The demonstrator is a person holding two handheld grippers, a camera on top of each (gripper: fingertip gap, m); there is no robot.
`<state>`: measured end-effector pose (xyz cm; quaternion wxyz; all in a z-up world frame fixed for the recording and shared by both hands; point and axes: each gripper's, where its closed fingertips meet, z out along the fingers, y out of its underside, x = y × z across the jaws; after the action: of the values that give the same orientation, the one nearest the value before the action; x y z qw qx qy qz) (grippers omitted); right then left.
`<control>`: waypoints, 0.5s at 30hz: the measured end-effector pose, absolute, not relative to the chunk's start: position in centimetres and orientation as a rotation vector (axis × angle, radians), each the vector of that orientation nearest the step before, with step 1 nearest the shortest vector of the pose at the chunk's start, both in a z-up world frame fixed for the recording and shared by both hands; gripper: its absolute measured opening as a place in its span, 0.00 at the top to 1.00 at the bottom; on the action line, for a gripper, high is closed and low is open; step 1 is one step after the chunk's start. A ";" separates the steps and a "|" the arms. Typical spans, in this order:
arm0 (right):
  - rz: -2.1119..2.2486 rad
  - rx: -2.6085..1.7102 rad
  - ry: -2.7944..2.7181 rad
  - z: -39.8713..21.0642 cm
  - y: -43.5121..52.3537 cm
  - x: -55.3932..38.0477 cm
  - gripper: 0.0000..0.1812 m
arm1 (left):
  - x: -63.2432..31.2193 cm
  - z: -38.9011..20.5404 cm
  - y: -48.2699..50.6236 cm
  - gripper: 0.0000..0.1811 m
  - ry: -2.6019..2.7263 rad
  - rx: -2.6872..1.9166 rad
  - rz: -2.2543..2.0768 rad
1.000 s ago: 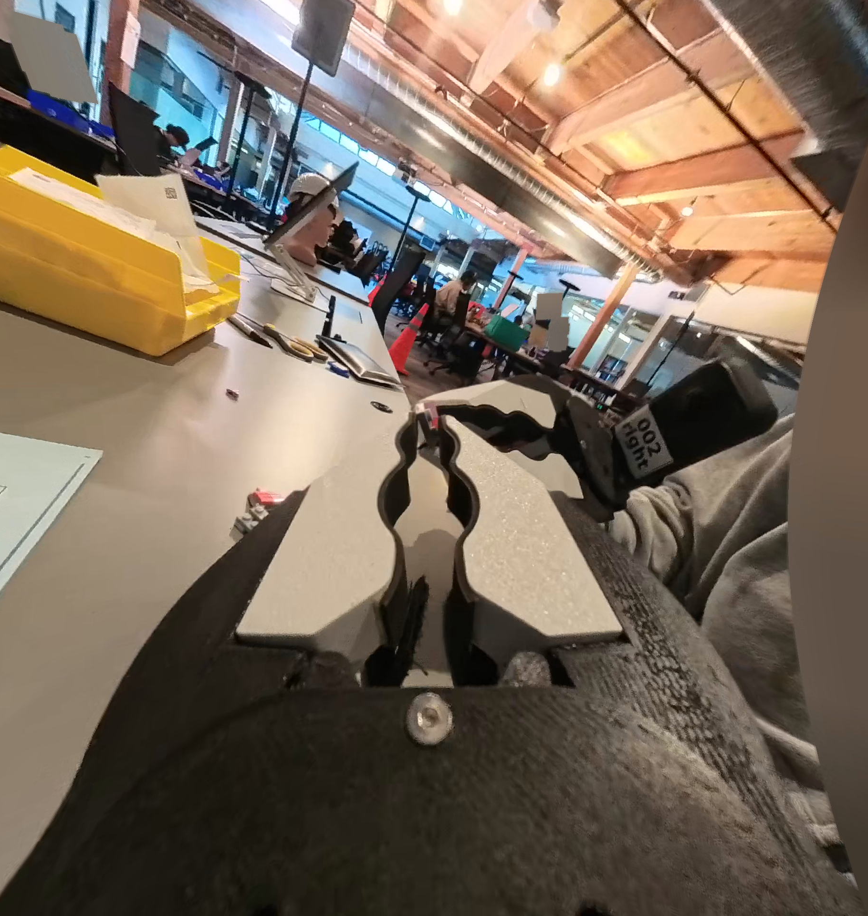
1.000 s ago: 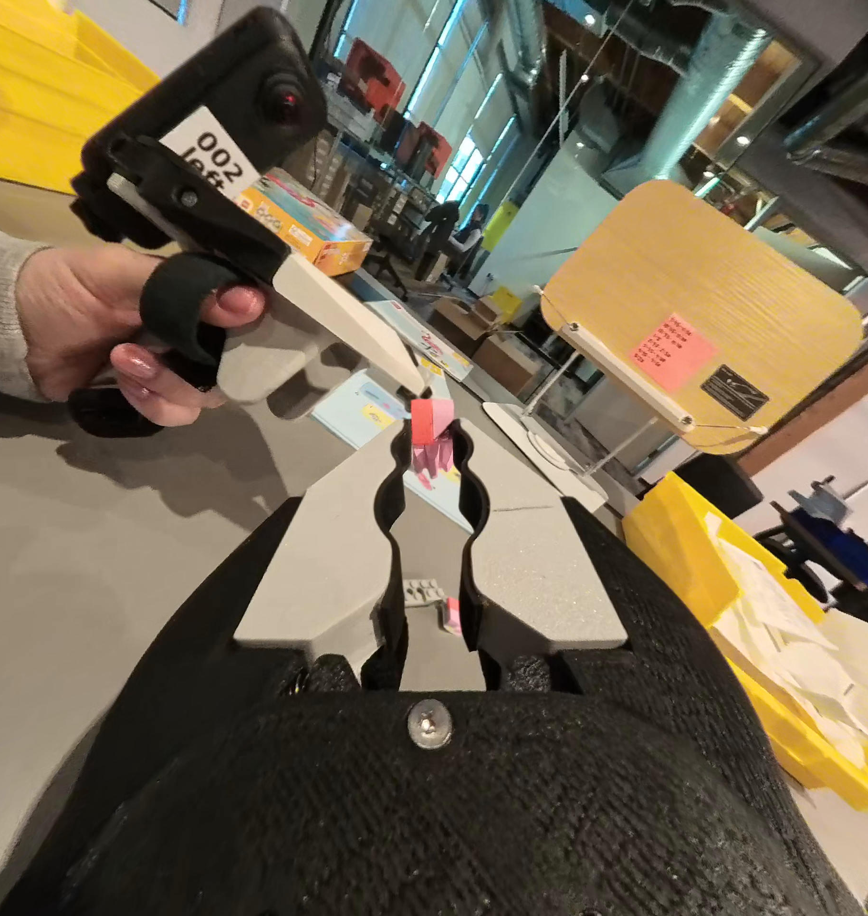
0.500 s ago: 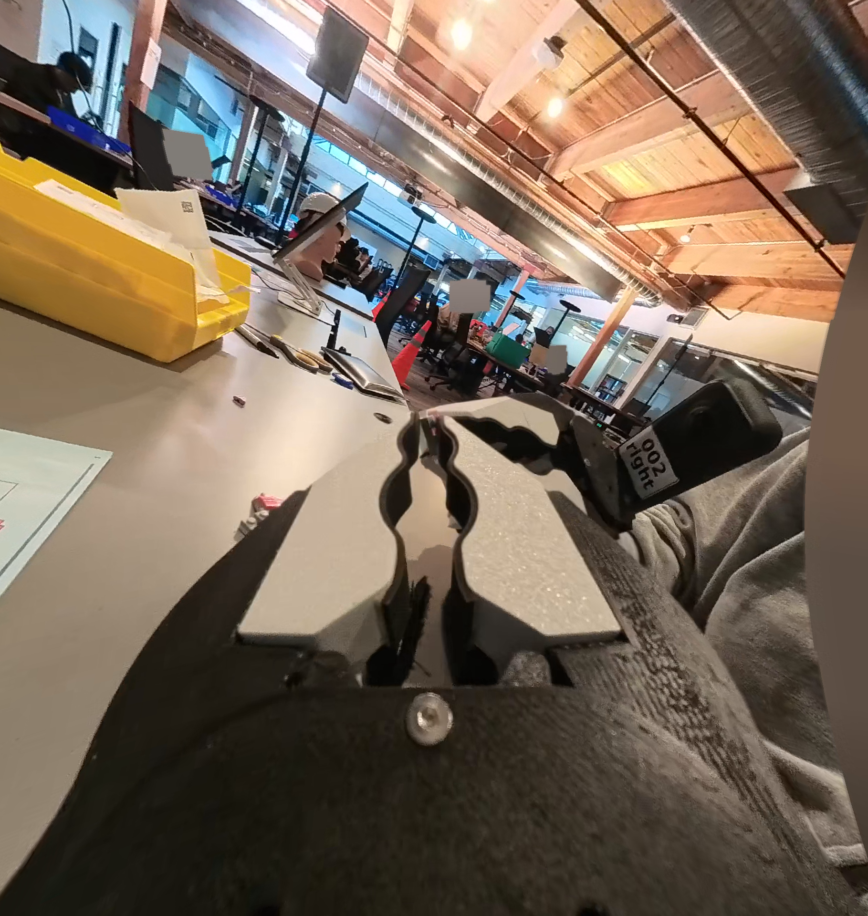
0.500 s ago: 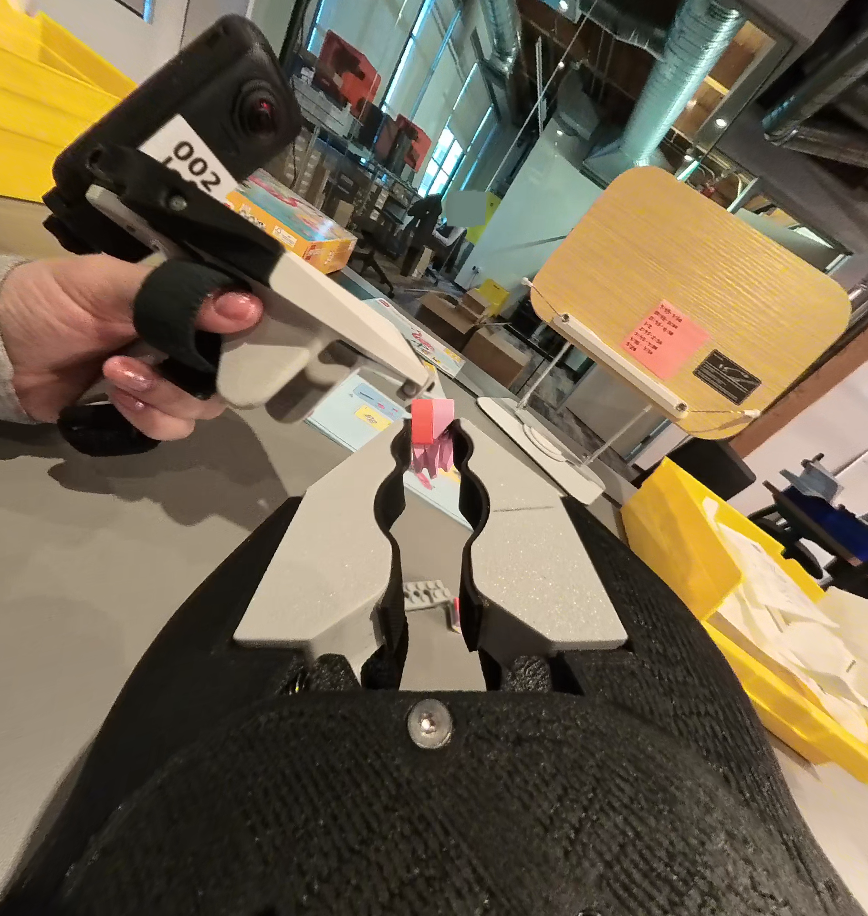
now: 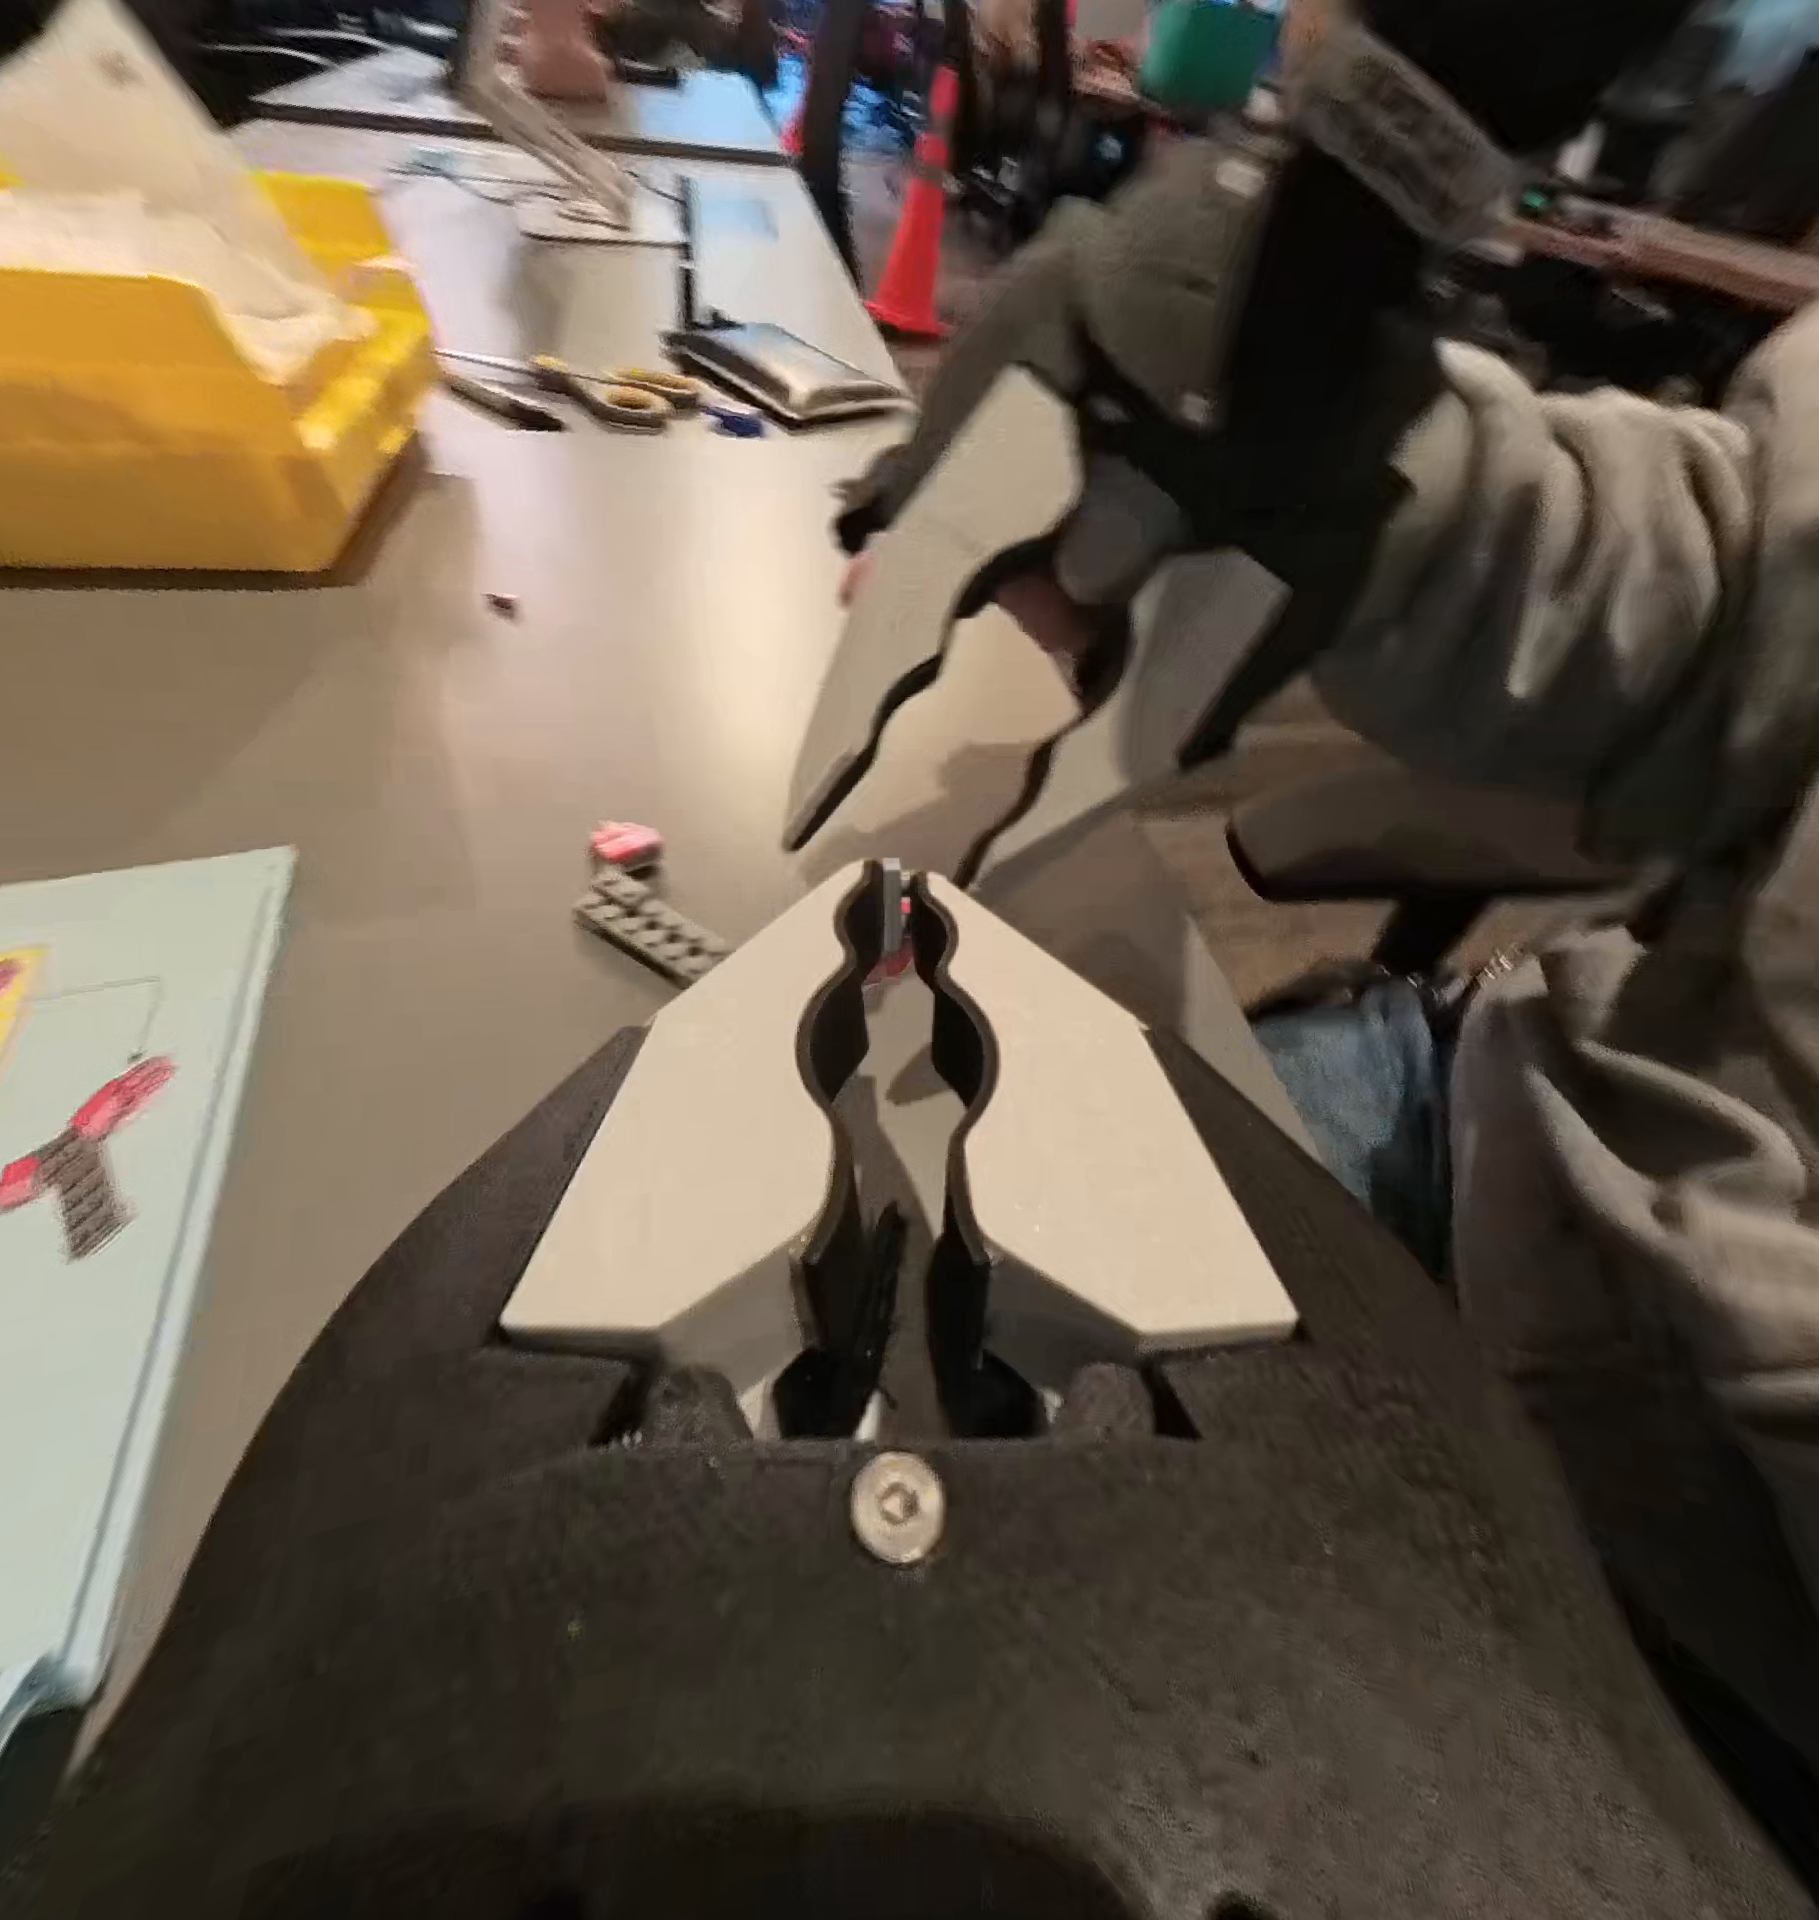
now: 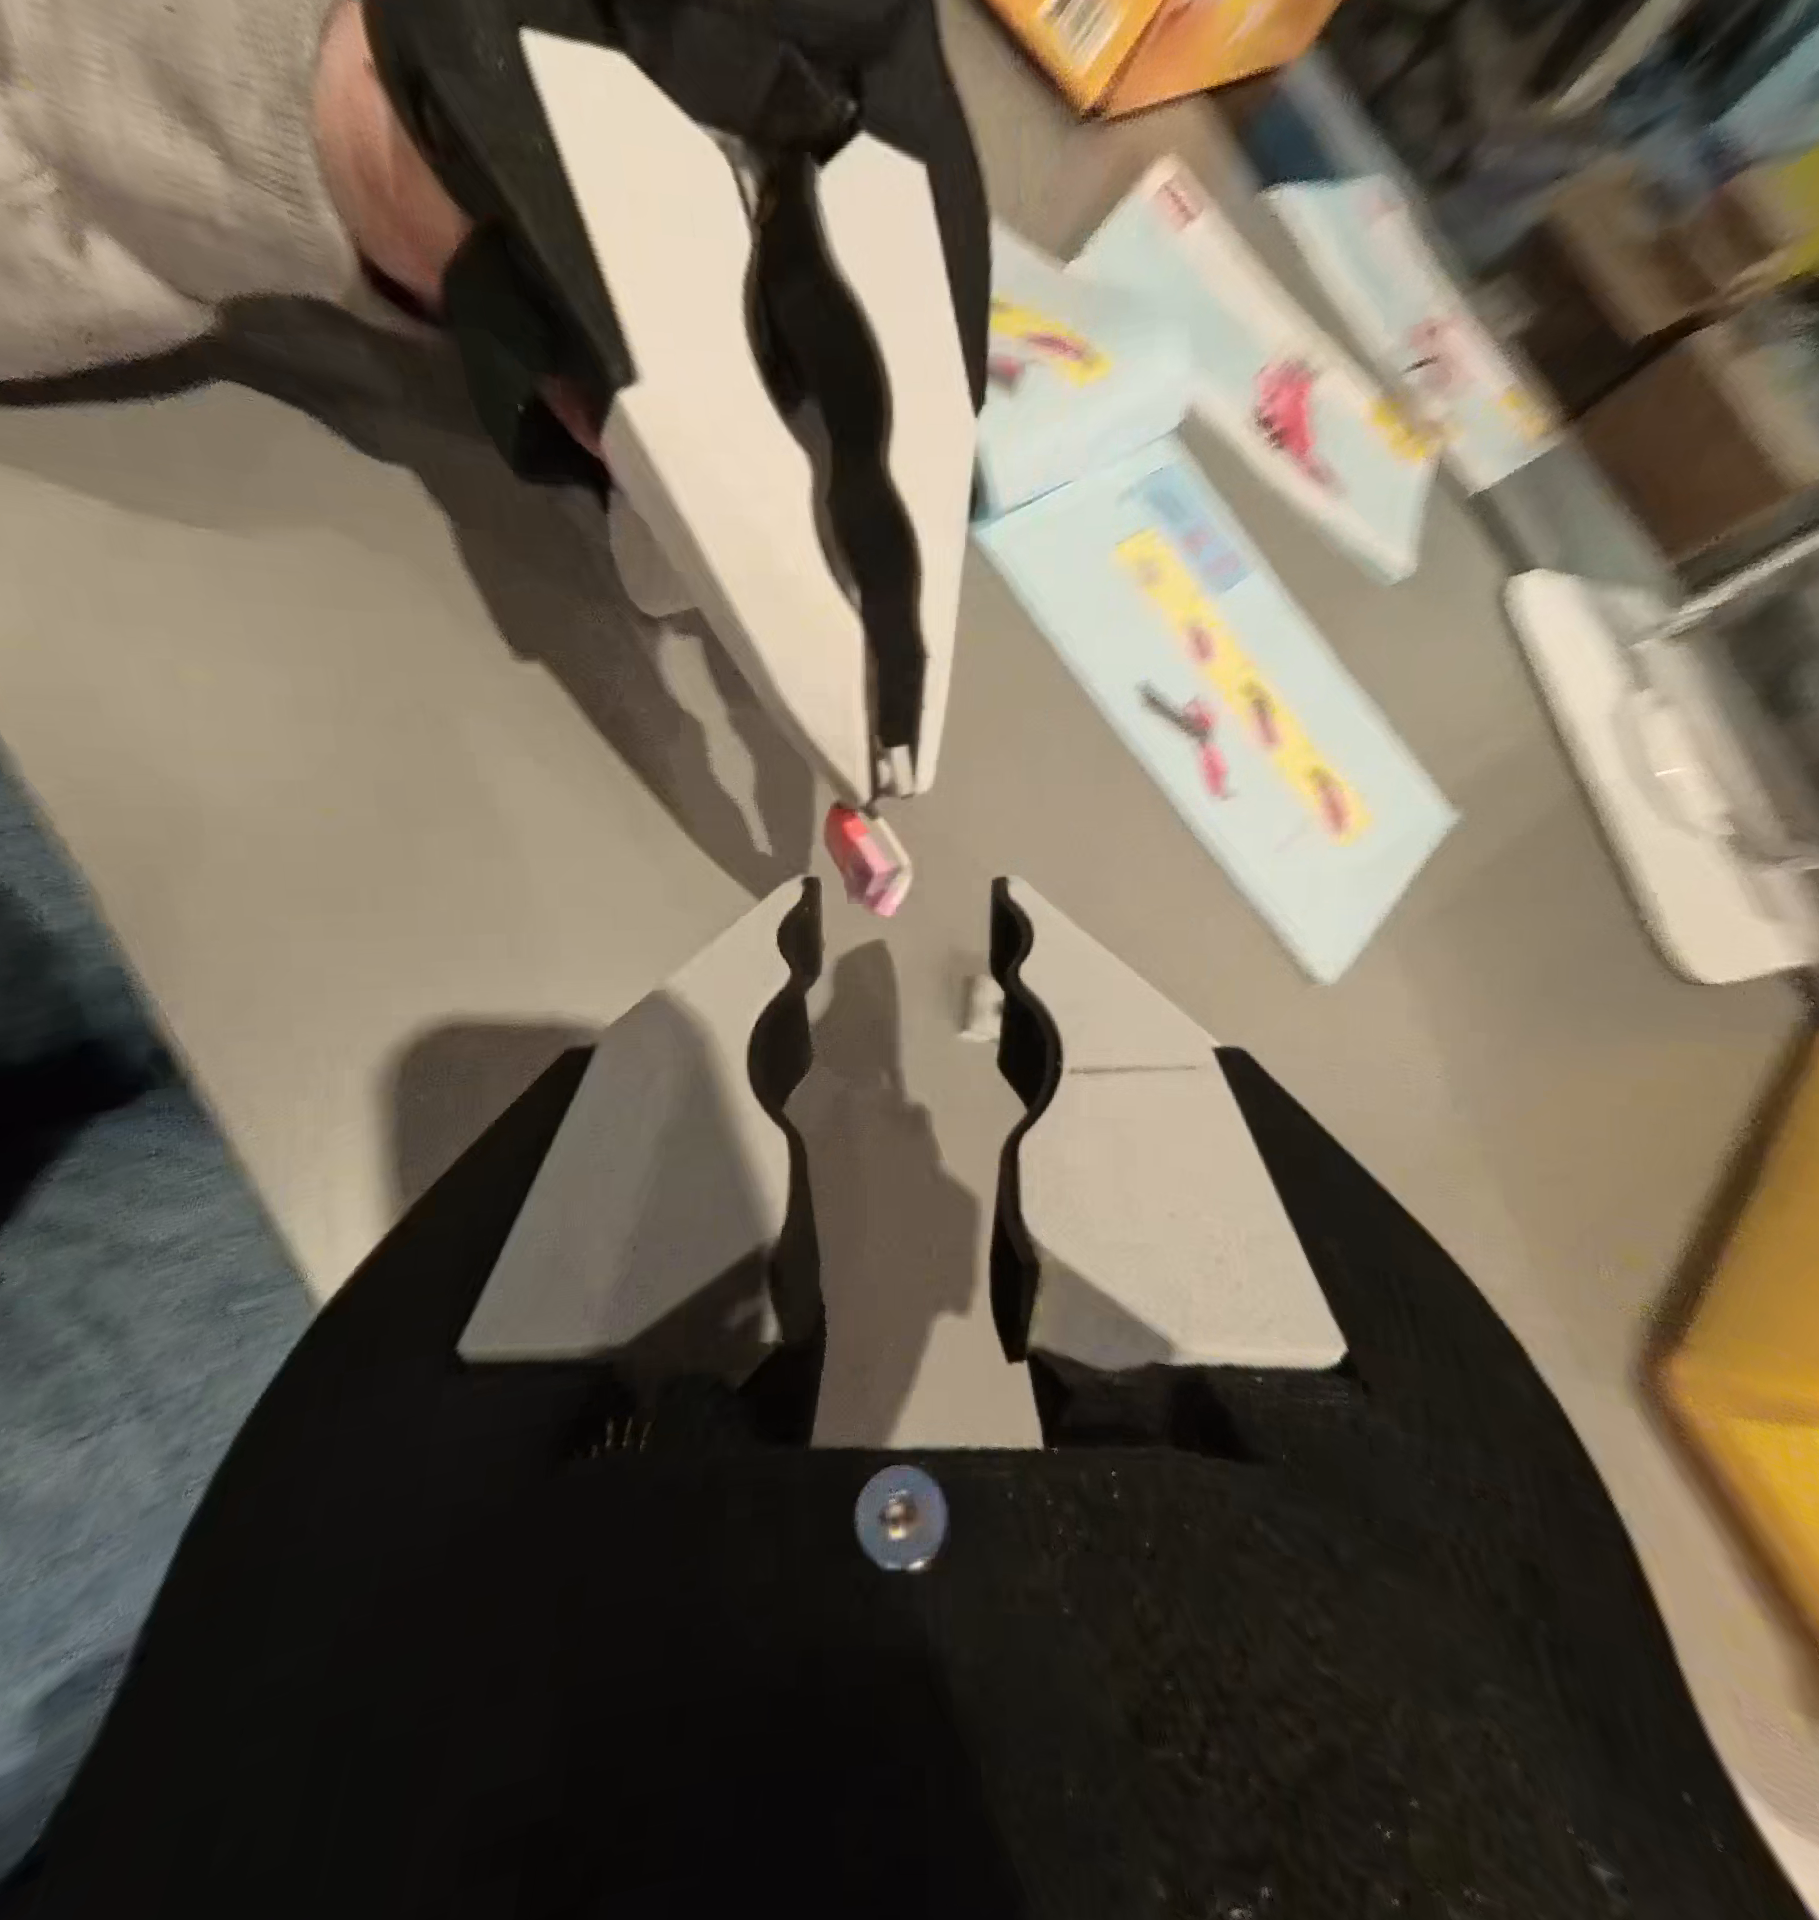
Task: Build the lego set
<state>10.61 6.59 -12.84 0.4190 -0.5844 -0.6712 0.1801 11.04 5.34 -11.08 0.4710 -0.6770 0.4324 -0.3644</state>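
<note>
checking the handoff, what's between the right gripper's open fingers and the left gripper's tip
A small pink lego piece, just below the shut left gripper and ahead of the open right gripper, seen in the right wrist view.

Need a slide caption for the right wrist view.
Open right claw faces the left claw, shut on a grey piece above a pink brick.

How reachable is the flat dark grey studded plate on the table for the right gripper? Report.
Probably yes: the right gripper is open, the plate lies uncovered nearby. The left gripper, shut on a small grey-and-pink piece, crowds the way.
</note>
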 end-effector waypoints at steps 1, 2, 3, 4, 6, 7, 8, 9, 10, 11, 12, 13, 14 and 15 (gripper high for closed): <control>0.541 -1.508 -1.713 -13.2 5.9 10.7 0.85 | 11.4 -11.3 4.7 0.98 1.105 -1.647 -0.911; 0.625 -1.543 -1.735 -13.4 5.2 10.7 0.88 | 11.6 -11.5 4.2 0.98 1.134 -1.647 -0.933; 0.692 -1.564 -1.747 -13.5 4.7 10.8 0.88 | 11.8 -11.6 3.8 0.98 1.150 -1.647 -0.961; 0.743 -1.570 -1.757 -13.5 4.2 10.7 0.88 | 12.0 -11.6 3.5 0.98 1.158 -1.644 -0.990; 0.800 -1.547 -1.766 -13.3 3.6 10.6 0.93 | 12.1 -11.5 3.3 0.98 1.156 -1.637 -1.022; 0.813 -1.540 -1.751 -13.2 3.6 10.5 0.95 | 12.1 -11.3 3.4 0.98 1.148 -1.633 -1.025; 0.826 -1.547 -1.711 -13.0 3.9 10.4 0.95 | 12.0 -11.1 3.8 0.98 1.116 -1.628 -1.010; 0.852 -1.563 -1.645 -12.6 4.4 10.2 0.95 | 11.8 -10.8 4.4 0.97 1.073 -1.608 -0.979; 0.887 -1.587 -1.557 -12.2 5.1 10.0 0.95 | 11.6 -10.2 5.0 0.92 1.029 -1.575 -0.936; 0.929 -1.611 -1.451 -11.6 5.9 9.8 0.95 | 11.3 -9.6 5.5 0.82 0.984 -1.539 -0.883; 0.991 -1.623 -1.343 -11.0 6.4 9.6 0.95 | 11.0 -9.0 6.1 0.76 0.946 -1.506 -0.818; 1.061 -1.631 -1.238 -10.4 6.9 9.4 0.95 | 10.8 -8.6 6.4 0.72 0.927 -1.472 -0.746; 1.126 -1.638 -1.135 -9.9 7.3 9.4 0.95 | 10.7 -8.4 6.5 0.69 0.929 -1.442 -0.673; 1.181 -1.644 -1.036 -9.5 7.8 9.3 0.95 | 10.8 -8.5 6.7 0.68 0.935 -1.425 -0.593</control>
<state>9.34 7.75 -9.52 0.4206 -0.6559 -0.4134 0.4711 10.76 6.69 -8.49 0.6197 -0.6198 0.4065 -0.2578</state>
